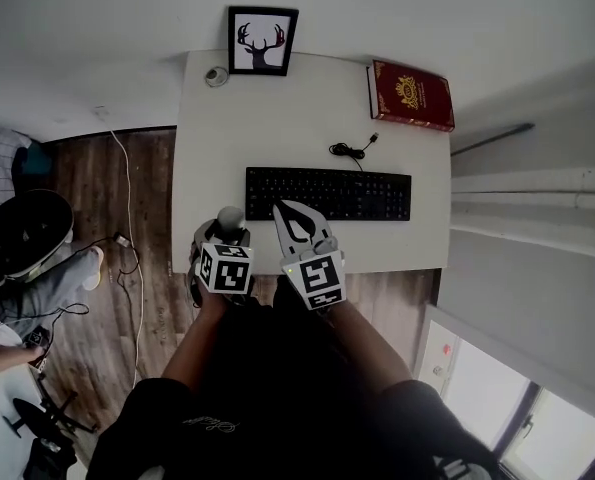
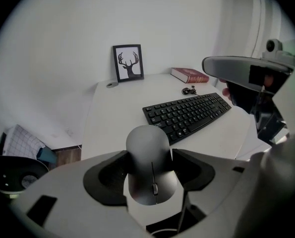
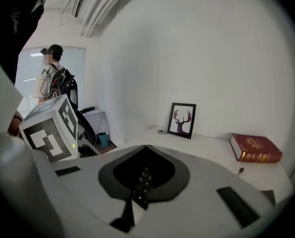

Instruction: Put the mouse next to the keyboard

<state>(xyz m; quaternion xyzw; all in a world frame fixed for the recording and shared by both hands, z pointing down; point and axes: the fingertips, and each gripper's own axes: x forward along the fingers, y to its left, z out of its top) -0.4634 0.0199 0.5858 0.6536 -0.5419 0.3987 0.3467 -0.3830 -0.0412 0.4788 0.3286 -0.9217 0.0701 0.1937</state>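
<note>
mouse between my left gripper's jaws, above desk's near edge, just left of keyboard | my right gripper above keyboard's left end | cable behind keyboard | framed picture back centre-left | book back right corner

Jaws of the right gripper hide all but a few keyboard keys.

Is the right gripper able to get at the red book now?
Probably yes. The right gripper is empty, jaws together, and only the flat keyboard and a small cable lie between it and the red book; it must open first.
</note>
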